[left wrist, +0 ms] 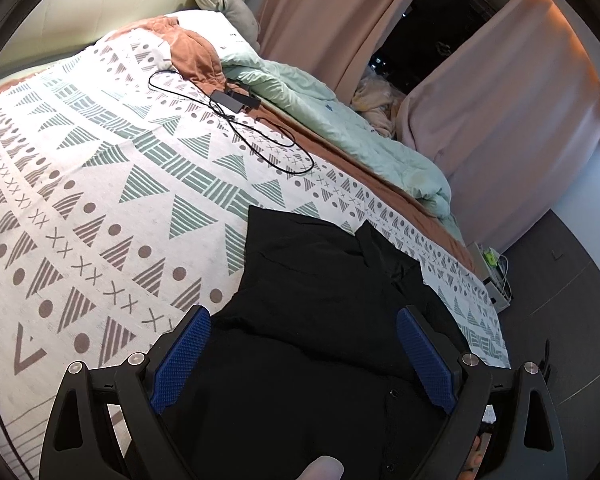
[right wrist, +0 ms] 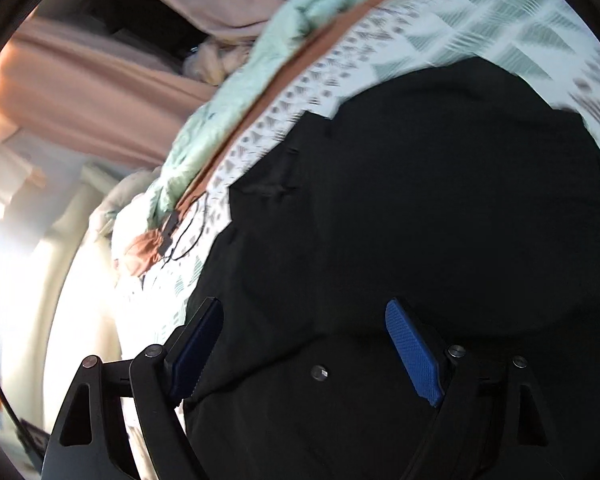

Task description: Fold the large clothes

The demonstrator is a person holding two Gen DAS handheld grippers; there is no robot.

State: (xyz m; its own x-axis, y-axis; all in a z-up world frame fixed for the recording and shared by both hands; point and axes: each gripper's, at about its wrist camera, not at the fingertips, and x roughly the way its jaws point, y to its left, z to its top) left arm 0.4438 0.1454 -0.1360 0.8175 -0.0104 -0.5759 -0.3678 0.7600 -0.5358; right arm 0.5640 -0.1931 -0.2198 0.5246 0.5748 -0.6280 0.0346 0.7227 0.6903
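Observation:
A black button-up garment (left wrist: pixel 316 292) lies partly folded on the patterned bedspread (left wrist: pixel 100 200) near the bed's foot. My left gripper (left wrist: pixel 304 316) hangs just above it, its blue pads spread wide with only cloth below them. A fingertip shows at the bottom edge of this view. The right wrist view is tilted and blurred; the same black garment (right wrist: pixel 440 200) fills most of it. My right gripper (right wrist: pixel 304 312) stands wide apart over the cloth, and a button (right wrist: pixel 319 372) shows between its fingers. Nothing is pinched in either one.
A black charger brick with looping cable (left wrist: pixel 236 100) lies on the bedspread further up. A mint duvet (left wrist: pixel 340 120) is bunched along the bed's far side beside pink curtains (left wrist: pixel 500 92). An orange cloth (left wrist: pixel 192 52) and grey pillow sit near the headboard. Dark floor (left wrist: pixel 560 280) lies right.

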